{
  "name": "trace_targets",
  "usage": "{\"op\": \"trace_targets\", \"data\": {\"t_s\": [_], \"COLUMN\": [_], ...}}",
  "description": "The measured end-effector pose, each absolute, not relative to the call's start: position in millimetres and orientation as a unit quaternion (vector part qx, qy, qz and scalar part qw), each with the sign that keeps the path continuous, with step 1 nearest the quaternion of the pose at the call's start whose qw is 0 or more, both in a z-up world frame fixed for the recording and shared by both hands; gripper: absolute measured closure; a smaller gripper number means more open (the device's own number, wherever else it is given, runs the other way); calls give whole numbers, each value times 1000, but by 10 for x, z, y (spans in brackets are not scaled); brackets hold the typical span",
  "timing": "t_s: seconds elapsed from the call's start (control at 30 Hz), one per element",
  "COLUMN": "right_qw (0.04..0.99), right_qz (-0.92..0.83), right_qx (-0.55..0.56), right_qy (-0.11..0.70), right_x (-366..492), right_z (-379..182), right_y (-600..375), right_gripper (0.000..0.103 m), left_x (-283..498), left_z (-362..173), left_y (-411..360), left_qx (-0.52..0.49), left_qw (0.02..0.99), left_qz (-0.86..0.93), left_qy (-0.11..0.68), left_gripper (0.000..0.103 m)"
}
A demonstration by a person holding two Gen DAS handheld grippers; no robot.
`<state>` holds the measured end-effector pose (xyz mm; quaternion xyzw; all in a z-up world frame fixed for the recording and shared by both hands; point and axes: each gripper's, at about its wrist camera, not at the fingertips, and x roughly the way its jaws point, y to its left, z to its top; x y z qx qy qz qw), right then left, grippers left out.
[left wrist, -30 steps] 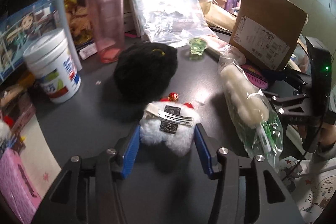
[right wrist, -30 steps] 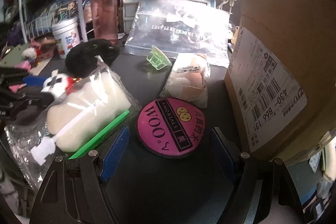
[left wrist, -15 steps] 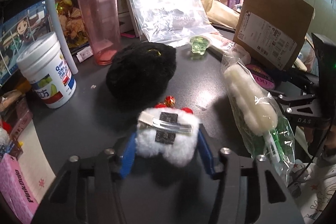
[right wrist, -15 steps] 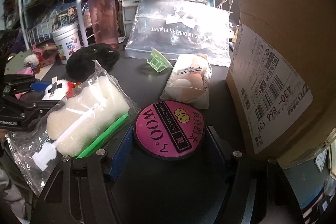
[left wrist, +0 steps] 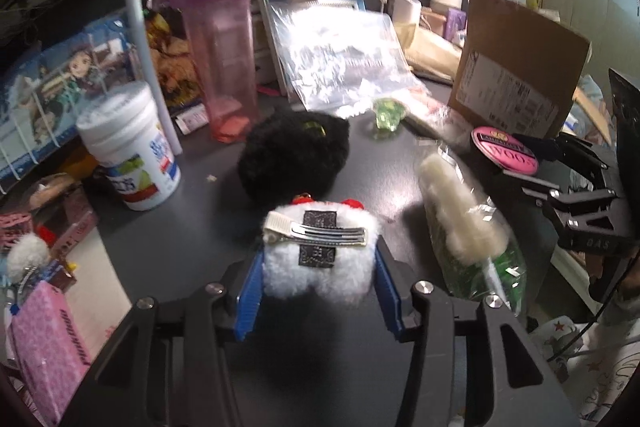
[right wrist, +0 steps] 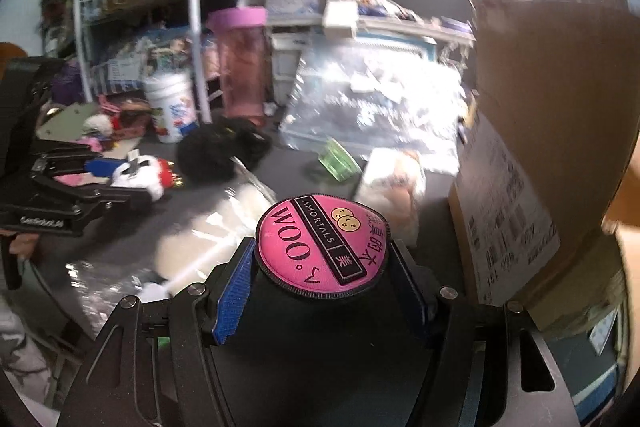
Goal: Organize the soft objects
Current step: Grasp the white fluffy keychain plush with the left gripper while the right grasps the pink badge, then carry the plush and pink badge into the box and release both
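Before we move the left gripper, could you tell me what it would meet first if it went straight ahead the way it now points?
Probably the black fluffy plush. The left gripper is shut on the white fluffy clip, and the plush lies directly beyond it on the table; depth is hard to judge.

Motion-blurred clear bag lettering

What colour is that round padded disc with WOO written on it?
Bright pink with a black rim and black lettering; the round disc shows best in the right wrist view.
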<state>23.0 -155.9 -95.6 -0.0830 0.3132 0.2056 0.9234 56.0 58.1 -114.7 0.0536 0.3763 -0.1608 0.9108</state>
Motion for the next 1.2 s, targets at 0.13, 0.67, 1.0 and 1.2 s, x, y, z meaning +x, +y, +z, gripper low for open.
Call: {"op": "trace_targets", "data": {"t_s": [0.13,0.67,1.0,1.2], "right_qw": [921,949,969,963], "right_qz": [247,260,161,150], "right_qx": [-89,-98,-83,-88], "right_qy": [286,146,169,207], "right_x": [149,44,216,354], "right_z": [-748,323,330,81], "right_y": [-1469,-2052,-2997,-3272], "right_gripper": [41,41,41,40], "left_x": [485,549,1000,1257], "left_z": [-911,274,631,614], "left_y": [603,-113,-1283,-1901], "left_qx": [48,66,122,155], "left_qw": [923,947,923,899], "left_qz": [-150,-196,-278,-311], "left_qy": [350,246,238,266], "left_gripper": [57,57,56,56]}}
